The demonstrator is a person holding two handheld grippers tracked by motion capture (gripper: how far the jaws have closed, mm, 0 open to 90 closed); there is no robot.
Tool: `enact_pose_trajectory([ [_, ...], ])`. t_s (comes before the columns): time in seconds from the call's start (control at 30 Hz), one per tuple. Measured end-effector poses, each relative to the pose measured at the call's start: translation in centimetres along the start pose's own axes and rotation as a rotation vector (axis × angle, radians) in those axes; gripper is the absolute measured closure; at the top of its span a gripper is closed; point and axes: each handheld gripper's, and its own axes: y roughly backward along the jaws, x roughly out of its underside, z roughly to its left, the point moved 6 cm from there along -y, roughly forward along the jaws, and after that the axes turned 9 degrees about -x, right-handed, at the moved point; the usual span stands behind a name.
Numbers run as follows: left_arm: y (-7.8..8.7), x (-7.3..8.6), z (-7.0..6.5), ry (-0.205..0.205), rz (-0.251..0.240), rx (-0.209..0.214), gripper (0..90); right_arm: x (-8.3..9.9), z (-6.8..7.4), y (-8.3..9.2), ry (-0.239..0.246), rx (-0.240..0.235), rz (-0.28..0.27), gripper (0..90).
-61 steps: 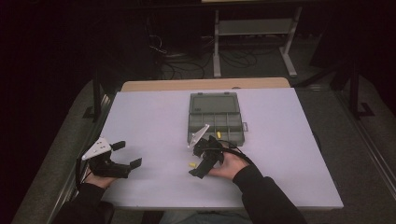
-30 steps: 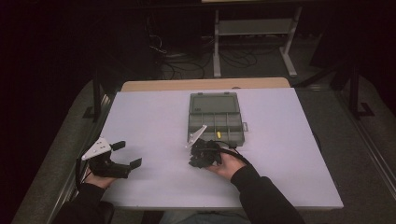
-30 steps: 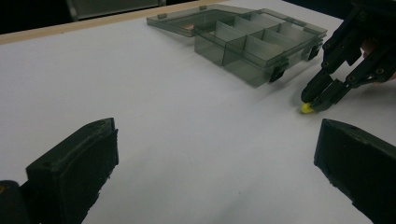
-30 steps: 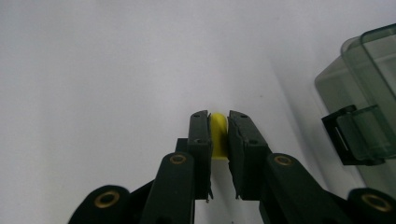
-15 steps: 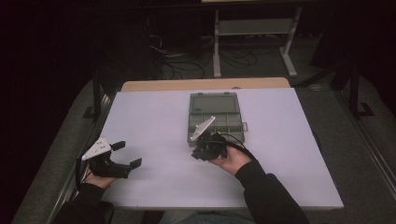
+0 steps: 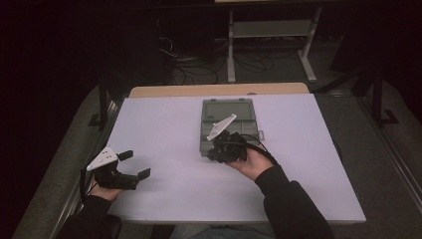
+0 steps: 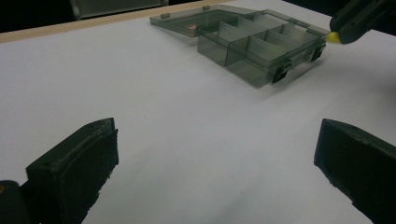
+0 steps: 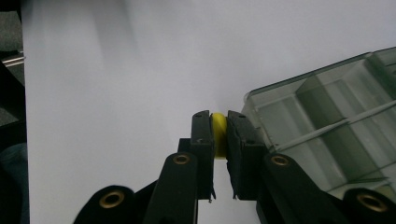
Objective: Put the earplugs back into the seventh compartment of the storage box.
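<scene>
**Yellow piece in your right tongs, just off the near corner of the open compartment box**

Your right tongs point(image 8: 219, 135) are closed tight on a small yellow piece point(image 8: 218, 133), pinched between the two black pads so that a narrow yellow strip shows between them. From the high view, your right tongs point(image 6: 225, 148) sit at the near left corner of the compartment box point(image 6: 234, 117), which lies open in the middle of the table point(image 6: 164, 129).

The relation that matters: in the right gripper view the compartment box point(image 8: 327, 126) lies immediately to the right of the yellow piece, its corner wall just beside the right-hand pad, with the nearest compartments a little beyond and to the right. I cannot tell whether the pad touches the wall. The box's long axis runs away from you, its clear lid folded open on the far side. A drop would likely call for a short move rightward over the wall.

Your left tongs point(image 6: 132, 164) rest well to the left of the box, near the table's near left edge, with jaws wide apart and nothing between them. In the left gripper view the yellow piece point(image 7: 332, 38) shows beside the box's point(image 7: 252, 44) right end. Your right hand is by far the nearer to the box.

No brand, label or readable writing appears on the box, the tongs or the table.
</scene>
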Motion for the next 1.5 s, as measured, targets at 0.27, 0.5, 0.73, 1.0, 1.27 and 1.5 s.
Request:
enact_pose_trajectory([
  [0.27,0.0,0.0,0.0,-0.001,-0.002,0.0,0.0,-0.6,-0.6,1.7,-0.001,0.032,-0.009,80.0],
  [0.5,0.0,0.0,0.0,0.002,-0.002,0.001,0.0,-0.4,-2.0,2.7,-0.031,0.062,-0.02,80.2],
  [0.73,0.0,0.0,0.0,-0.001,0.0,0.0,0.0,0.5,-3.4,3.5,-0.055,0.1,-0.034,80.4],
  [1.0,0.0,0.0,0.0,-0.001,0.0,0.0,0.0,2.0,-5.4,3.9,-0.111,0.135,-0.037,80.4],
  [1.27,0.0,0.0,0.0,-0.001,-0.002,-0.002,0.0,3.3,-7.1,3.2,-0.163,0.168,-0.018,80.5],
  [1.5,0.0,0.0,0.0,-0.001,-0.002,-0.002,0.0,4.2,-8.1,2.5,-0.198,0.171,0.001,80.4],
])
